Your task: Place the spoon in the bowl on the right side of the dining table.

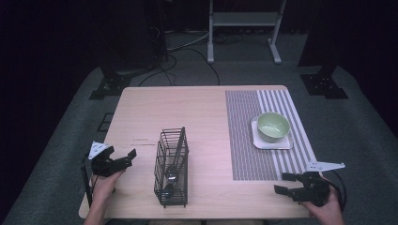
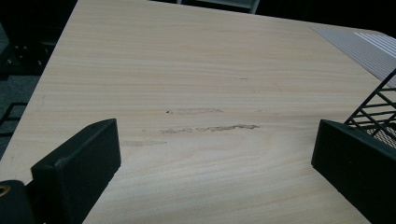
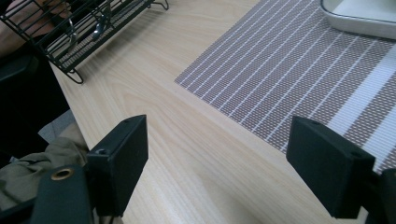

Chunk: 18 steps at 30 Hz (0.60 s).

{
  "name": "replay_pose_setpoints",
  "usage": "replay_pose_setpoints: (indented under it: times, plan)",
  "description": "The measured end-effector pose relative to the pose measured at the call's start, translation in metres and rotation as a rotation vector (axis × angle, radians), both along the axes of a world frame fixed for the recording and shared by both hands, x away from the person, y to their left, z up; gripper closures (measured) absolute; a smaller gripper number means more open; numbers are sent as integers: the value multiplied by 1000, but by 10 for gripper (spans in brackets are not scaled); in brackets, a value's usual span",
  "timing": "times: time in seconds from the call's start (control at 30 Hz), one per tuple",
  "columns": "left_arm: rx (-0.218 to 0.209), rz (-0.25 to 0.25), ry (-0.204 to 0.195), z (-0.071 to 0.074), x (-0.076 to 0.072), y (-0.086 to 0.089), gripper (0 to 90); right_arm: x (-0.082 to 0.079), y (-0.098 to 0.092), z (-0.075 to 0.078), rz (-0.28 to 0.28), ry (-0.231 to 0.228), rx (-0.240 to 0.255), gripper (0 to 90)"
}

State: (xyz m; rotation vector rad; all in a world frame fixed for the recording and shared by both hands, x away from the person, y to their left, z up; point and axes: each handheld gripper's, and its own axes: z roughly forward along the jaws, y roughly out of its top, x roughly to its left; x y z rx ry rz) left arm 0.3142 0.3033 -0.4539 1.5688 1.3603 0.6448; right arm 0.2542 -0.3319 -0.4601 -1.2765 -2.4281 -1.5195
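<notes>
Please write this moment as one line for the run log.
left gripper: jaws open, empty, beside wire basket | right gripper: jaws open, empty, near placemat | green bowl: on white dish

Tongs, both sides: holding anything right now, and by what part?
Nothing held. The left tongs and right tongs both stand open over bare table. The utensils sit untouched in the wire caddy.
</notes>
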Motion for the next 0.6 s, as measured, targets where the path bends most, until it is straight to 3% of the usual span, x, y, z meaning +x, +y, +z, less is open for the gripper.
replay_pose_setpoints:
  times: [0.3,0.6]
  plan:
    - [11,-9,-3,0,2,-3,4,4,21,12,57,4,8,195]
    - [25,-22,3,-2,3,-4,4,16,48,24,116,16,-21,195]
